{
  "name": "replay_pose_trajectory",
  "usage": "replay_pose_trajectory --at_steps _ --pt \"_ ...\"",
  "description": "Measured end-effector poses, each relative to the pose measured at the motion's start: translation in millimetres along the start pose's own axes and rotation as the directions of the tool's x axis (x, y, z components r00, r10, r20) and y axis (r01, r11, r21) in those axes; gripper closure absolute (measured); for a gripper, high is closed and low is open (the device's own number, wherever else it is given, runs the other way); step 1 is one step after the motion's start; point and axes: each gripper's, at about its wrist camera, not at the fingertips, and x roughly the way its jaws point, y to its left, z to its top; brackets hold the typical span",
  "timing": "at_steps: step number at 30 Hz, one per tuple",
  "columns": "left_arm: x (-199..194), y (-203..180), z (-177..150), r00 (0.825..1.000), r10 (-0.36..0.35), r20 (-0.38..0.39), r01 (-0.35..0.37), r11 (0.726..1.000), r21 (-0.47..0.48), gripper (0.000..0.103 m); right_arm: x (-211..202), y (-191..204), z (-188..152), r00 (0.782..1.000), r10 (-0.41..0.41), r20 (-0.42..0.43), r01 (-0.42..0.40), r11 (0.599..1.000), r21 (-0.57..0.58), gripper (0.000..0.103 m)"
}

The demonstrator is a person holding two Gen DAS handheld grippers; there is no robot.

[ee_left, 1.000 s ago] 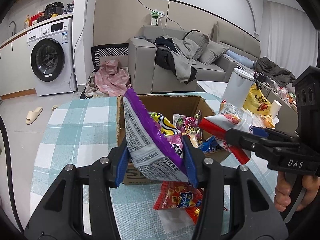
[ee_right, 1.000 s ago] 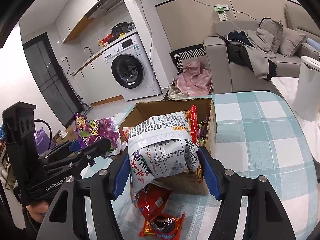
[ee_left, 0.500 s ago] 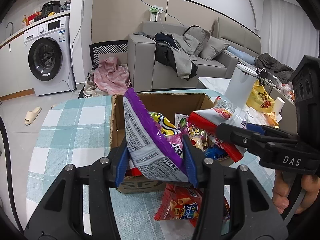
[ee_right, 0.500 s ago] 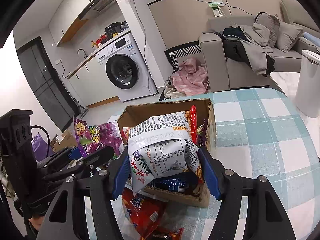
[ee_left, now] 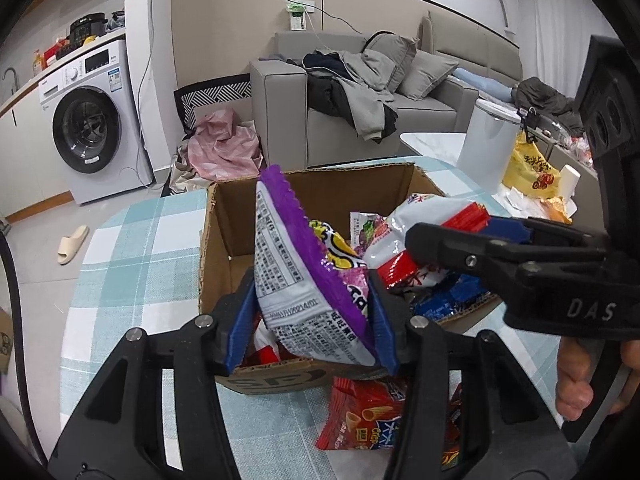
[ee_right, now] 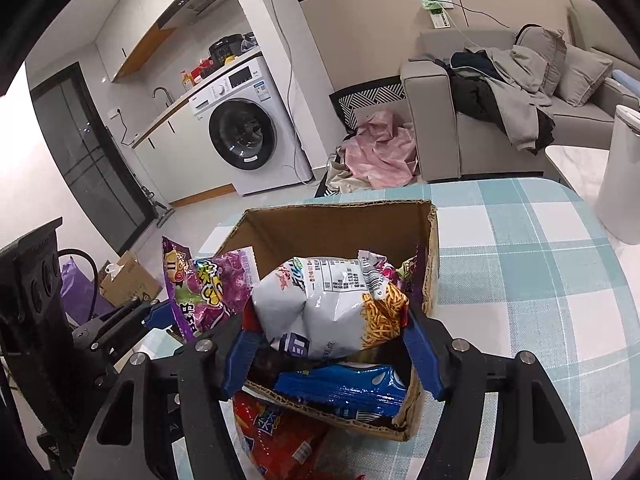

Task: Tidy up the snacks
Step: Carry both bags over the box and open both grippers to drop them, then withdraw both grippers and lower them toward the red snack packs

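An open cardboard box (ee_left: 224, 220) (ee_right: 432, 248) stands on the checked table with several snack packets in it, a blue packet (ee_right: 340, 390) among them. My left gripper (ee_left: 312, 320) holds a purple snack bag (ee_left: 296, 272) upright over the box's near left part; its jaws are opening, but the pads still touch the bag. My right gripper (ee_right: 332, 340) is over the box's near edge, jaws opening. A white-and-red noodle snack bag (ee_right: 320, 308) sags loose between its pads, tipped into the box. A red snack packet (ee_left: 368, 416) lies on the table before the box.
The table has a teal checked cloth (ee_right: 540, 280). A white cylindrical bin (ee_right: 620, 184) stands off its right edge, with a yellow bag (ee_left: 528, 168) on a side table nearby. A person's hand (ee_left: 576, 380) grips the right gripper's handle. A sofa and a washing machine are behind.
Both grippers came forward and lower, to over the box. The white bag has tipped over between the right pads, which stand wider. The purple bag keeps its pose.
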Motion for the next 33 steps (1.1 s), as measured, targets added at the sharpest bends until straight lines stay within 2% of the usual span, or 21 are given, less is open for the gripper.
replay_pose_trajectory --at_steps 1,3,5,7,9,11,13,20,25,33 --pt "-2.0 -2.1 -0.3 1.000 0.009 0.001 -0.009 1.000 0.011 0.047 -3.0 0.1 -0.3 1.000 0.004 0.010 -0.004 1.000 -0.005 0.029" --pt "-8.0 -4.3 -1.2 1.000 0.026 0.015 -0.027 0.999 0.022 0.026 -9.4 0.1 -1.2 1.000 0.004 0.031 -0.003 1.000 -0.015 0.022" --pt "-15.7 -7.2 -2.6 0.999 0.036 0.039 -0.037 0.999 0.036 0.019 -16.3 -0.3 -1.7 0.999 0.002 0.048 -0.001 1.000 -0.022 0.019" --pt "-22.6 -11.5 -4.2 0.999 0.036 0.039 -0.038 0.998 0.047 0.017 -23.3 -1.4 -2.6 0.998 -0.003 0.059 0.004 1.000 -0.023 0.014" --pt "-28.7 -14.5 -4.9 0.998 0.045 0.042 -0.047 0.998 0.051 0.007 -29.5 -3.8 -4.0 0.998 -0.005 0.066 0.006 1.000 -0.017 0.006" --pt "-35.9 -17.2 -7.0 0.997 0.054 0.062 -0.057 0.997 0.053 0.000 -34.9 -6.7 -6.6 0.998 0.003 0.060 -0.002 1.000 -0.009 0.004" --pt "-42.5 -19.2 -10.0 0.996 0.048 0.069 -0.052 0.997 0.053 0.000 -39.7 -7.5 -8.8 0.998 0.011 0.059 -0.010 1.000 -0.005 0.001" --pt "-60.1 -13.8 -24.1 0.998 0.029 0.062 -0.029 1.000 -0.001 0.000 -58.8 -11.1 -22.0 0.998 0.008 0.066 -0.007 1.000 -0.011 0.000" --pt "-73.6 -9.3 -33.0 0.997 0.041 0.062 -0.040 0.999 -0.029 0.000 -67.9 -13.5 -30.4 0.998 0.003 0.069 -0.003 1.000 0.003 0.000" --pt "-96.2 -5.8 -47.1 0.997 0.048 0.057 -0.044 0.997 -0.056 0.000 -77.5 -7.0 -49.9 1.000 0.008 0.026 -0.008 1.000 -0.007 0.000"
